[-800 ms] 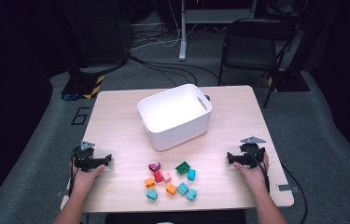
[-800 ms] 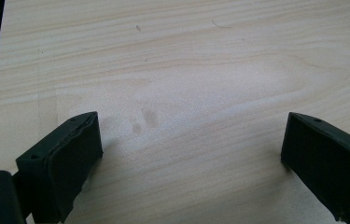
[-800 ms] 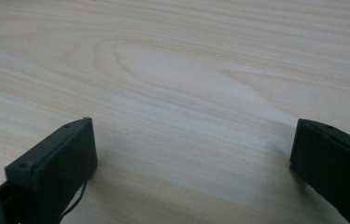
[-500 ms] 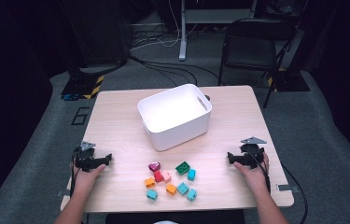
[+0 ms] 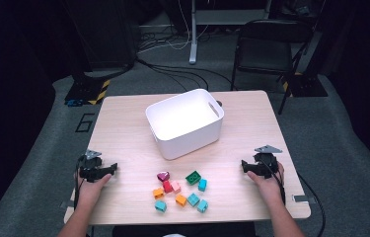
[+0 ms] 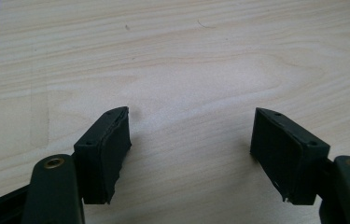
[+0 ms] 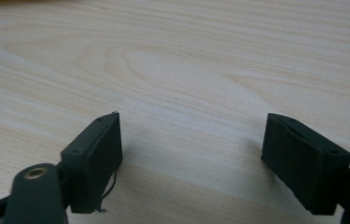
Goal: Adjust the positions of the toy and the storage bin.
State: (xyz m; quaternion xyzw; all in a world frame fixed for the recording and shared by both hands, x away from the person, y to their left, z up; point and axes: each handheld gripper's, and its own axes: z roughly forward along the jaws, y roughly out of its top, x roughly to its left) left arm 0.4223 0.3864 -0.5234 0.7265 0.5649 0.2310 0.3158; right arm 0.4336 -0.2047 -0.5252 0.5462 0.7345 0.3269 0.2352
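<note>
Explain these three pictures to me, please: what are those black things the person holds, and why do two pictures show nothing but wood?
No machine is at work here: a person holds a hand-worked two-jaw gripper in each hand. The top picture comes from a camera above the wooden table. There the left gripper and the right gripper rest near the table's sides. Between them lies a cluster of small toy blocks, red, pink, orange, teal and green, and behind those stands an empty white bin. The other two pictures come from cameras riding on the grippers, looking along their black jaws. Both pairs of jaws stand wide apart with bare wood between them, so nothing is held.
</note>
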